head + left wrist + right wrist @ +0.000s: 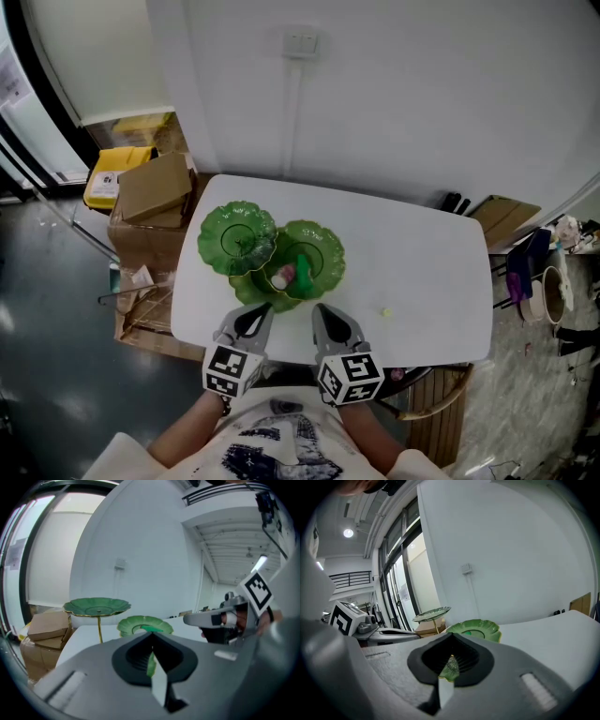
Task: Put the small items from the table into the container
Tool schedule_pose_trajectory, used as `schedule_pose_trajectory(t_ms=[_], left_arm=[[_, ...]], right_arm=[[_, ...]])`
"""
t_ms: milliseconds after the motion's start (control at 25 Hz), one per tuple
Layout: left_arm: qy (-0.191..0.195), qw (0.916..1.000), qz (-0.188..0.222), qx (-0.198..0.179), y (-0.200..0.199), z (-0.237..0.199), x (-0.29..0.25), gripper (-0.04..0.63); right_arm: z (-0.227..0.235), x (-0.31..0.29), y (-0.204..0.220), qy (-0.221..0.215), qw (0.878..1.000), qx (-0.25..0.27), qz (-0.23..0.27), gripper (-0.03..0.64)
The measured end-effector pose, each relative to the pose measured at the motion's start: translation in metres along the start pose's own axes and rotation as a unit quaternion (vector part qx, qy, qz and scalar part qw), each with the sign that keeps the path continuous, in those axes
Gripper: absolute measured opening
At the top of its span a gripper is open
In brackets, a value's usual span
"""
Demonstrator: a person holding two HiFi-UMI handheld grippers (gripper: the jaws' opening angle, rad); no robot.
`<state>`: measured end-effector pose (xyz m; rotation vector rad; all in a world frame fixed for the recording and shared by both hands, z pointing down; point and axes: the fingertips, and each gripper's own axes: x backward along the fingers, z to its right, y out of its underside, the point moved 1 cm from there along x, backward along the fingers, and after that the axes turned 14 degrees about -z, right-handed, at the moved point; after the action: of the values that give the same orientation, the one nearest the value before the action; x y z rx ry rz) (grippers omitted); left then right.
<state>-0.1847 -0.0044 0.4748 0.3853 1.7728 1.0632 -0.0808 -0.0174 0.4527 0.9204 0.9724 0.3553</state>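
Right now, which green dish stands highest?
The left green dish: it rises on a thin stem above the right dish and the front dish.

1. White wall fills the upper frame, with a switch plate high at centre.
2. Below it, mid-frame, sits a white tabletop with rounded corners.
3. Left of that, cardboard boxes are stacked, with a yellow bin just behind.
4. Dark glossy floor at lower left catches reflections.
5. In the right gripper view, tall windows stand at left, and a round ceiling lamp glows upper left.
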Motion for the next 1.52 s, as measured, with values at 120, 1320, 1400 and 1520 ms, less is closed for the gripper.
schedule_pose_trajectory(t_ms=[120, 1320, 1400, 1520], left_arm=[[0.001, 1.0, -0.002, -0.004, 0.001, 0.002, -0.003, -0.011], [0.036, 0.9985, -0.035, -0.023, -0.041, 0.149, -0.106, -0.011], [0.03, 0.9987, -0.037, -0.017, -0.039, 0.154, -0.113, -0.011], [0.022, 0.9989, -0.04, -0.01, -0.04, 0.161, -0.121, -0.011]], right_arm=[[0.002, 0.0, 0.0, 0.0, 1.0, -0.001, -0.002, 0.0], [0.175, 0.079, 0.031, 0.044, 0.997, -0.011, -0.063, 0.0], [0.185, 0.082, 0.036, 0.043, 0.997, -0.011, -0.07, 0.0], [0.2, 0.084, 0.046, 0.042, 0.996, -0.01, -0.08, 0.002]])
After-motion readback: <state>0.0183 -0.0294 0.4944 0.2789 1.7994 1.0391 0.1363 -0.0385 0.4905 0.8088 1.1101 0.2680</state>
